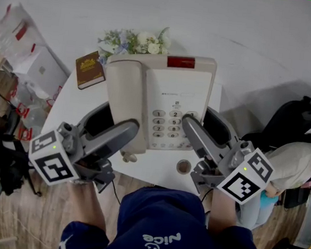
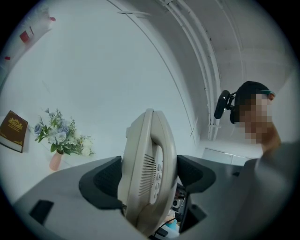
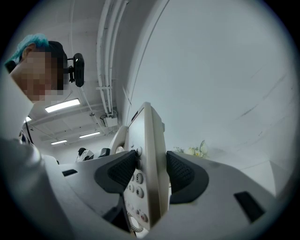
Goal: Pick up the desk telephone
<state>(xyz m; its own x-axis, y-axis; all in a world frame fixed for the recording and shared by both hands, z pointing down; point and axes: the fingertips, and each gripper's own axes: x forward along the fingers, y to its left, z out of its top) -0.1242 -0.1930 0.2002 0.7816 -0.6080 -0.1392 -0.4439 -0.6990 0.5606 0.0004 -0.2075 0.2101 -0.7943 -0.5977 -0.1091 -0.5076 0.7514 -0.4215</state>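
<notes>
A beige desk telephone [image 1: 158, 99], with its handset on the left and keypad on the right, is held up above a small white table [image 1: 71, 107]. My left gripper [image 1: 117, 124] clamps the handset side at the near edge. In the left gripper view its pads sit against both faces of the telephone [image 2: 150, 168]. My right gripper [image 1: 203, 120] clamps the keypad side. In the right gripper view its dark ribbed pads press on the front and back of the telephone [image 3: 147, 164]. The phone's cord hangs below it.
A brown book [image 1: 89, 69] and a bunch of flowers [image 1: 134, 40] stand at the table's far side. A small round thing [image 1: 183, 166] lies near its front edge. White boxes [image 1: 39, 70] are at the left and a black chair [image 1: 299, 120] at the right.
</notes>
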